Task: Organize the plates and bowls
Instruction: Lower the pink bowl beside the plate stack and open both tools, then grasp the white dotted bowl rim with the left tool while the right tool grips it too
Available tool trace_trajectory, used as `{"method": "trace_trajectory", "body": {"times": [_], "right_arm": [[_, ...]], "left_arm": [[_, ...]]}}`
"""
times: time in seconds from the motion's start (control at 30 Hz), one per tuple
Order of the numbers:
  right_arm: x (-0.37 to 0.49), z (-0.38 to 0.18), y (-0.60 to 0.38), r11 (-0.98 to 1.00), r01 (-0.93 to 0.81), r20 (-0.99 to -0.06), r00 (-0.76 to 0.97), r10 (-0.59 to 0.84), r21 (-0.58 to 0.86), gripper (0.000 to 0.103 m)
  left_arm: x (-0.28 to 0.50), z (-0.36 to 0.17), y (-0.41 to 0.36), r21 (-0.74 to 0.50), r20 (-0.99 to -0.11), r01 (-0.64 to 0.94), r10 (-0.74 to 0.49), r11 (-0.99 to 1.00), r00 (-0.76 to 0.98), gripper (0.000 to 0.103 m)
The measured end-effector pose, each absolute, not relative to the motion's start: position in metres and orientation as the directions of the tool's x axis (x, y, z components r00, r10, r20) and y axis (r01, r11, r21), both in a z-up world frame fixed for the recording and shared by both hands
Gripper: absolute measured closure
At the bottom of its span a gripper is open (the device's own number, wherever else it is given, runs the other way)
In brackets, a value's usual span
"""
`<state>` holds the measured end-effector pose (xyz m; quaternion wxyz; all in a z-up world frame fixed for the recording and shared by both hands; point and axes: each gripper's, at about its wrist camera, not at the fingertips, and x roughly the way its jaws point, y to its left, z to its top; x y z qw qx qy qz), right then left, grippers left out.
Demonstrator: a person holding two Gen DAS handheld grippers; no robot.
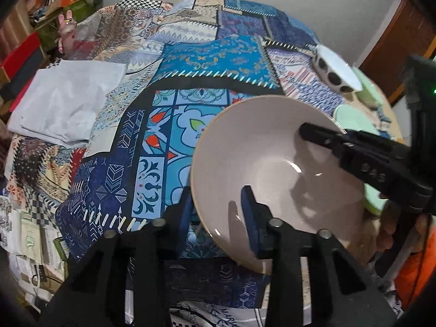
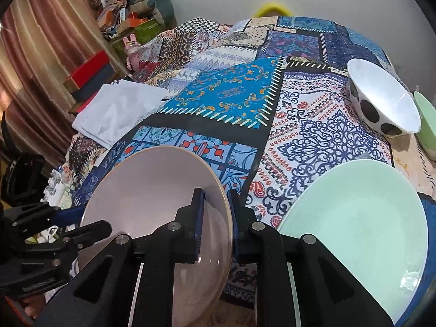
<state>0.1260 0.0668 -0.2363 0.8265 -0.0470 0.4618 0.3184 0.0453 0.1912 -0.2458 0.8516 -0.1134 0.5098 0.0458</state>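
**A:** Standing by the table [image 2: 321, 125] with the patchwork cloth on it. Biggest dish in sight is the green plate [image 2: 362, 218], flat at the near right edge. Just left of it there's a pale pink bowl [image 2: 152, 190], tipped up with both claws on it. What's the smart way to handle this bit?

**B:** I'd guess that bowl is getting moved or stacked somewhere. The right claw [image 2: 216, 223] is clamped on the bowl's right rim, one pad inside and one outside, so it looks like the main grip. I wouldn't loosen that one.

**A:** And the left claw [image 1: 218, 212]?

**B:** It straddles the near rim, one finger [image 1: 250, 218] inside the bowl and the other outside. Its jaws are close together, but I can't honestly tell if the pads are pressing on the rim. I'd make sure it bites before leaning on it, and keep both hands moving together so the bowl doesn't twist.

**A:** Anything to dodge?

**B:** The white bowl with black spots [image 2: 387, 103] sits far right, with another green dish [image 2: 425, 125] just behind it. Both are well away, so only the plate beside the pink bowl needs care.
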Motion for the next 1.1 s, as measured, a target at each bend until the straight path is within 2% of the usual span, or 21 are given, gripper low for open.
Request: {"method": "trace_trajectory", "body": {"times": [0.2, 0.67, 0.8, 0.87, 0.93, 0.97, 1.03, 1.1], "right_arm": [[0.129, -0.240, 0.060, 0.799, -0.564, -0.812, 0.355, 0.463, 0.210, 0.087], [0.125, -0.231, 0.051, 0.786, -0.587, -0.812, 0.354, 0.465, 0.194, 0.084], [0.119, -0.211, 0.038, 0.783, -0.598, -0.783, 0.399, 0.478, 0.173, 0.063], [0.117, -0.201, 0.030, 0.785, -0.599, -0.767, 0.424, 0.481, 0.160, 0.059], [0.117, -0.190, 0.017, 0.789, -0.595, -0.750, 0.451, 0.484, 0.152, 0.056], [0.117, -0.185, 0.012, 0.793, -0.590, -0.742, 0.464, 0.484, 0.149, 0.054], [0.118, -0.173, -0.002, 0.805, -0.577, -0.723, 0.497, 0.480, 0.139, 0.050], [0.120, -0.162, -0.017, 0.818, -0.560, -0.702, 0.529, 0.476, 0.133, 0.046]], "left_arm": [[0.053, -0.244, 0.195, -0.146, -0.877, -0.207, -0.029, 0.968, 0.480, 0.086], [0.078, -0.234, 0.195, -0.060, -0.877, -0.209, 0.049, 0.976, 0.478, 0.086], [0.075, -0.218, 0.199, -0.050, -0.863, -0.237, 0.077, 0.970, 0.499, 0.086], [0.074, -0.206, 0.200, -0.064, -0.853, -0.248, 0.076, 0.967, 0.516, 0.086], [0.073, -0.190, 0.197, -0.066, -0.836, -0.247, 0.081, 0.967, 0.543, 0.084], [0.073, -0.184, 0.194, -0.068, -0.828, -0.243, 0.081, 0.968, 0.555, 0.079], [0.073, -0.169, 0.186, -0.069, -0.807, -0.229, 0.080, 0.971, 0.585, 0.068], [0.075, -0.152, 0.175, -0.072, -0.781, -0.212, 0.077, 0.975, 0.620, 0.051]]}}
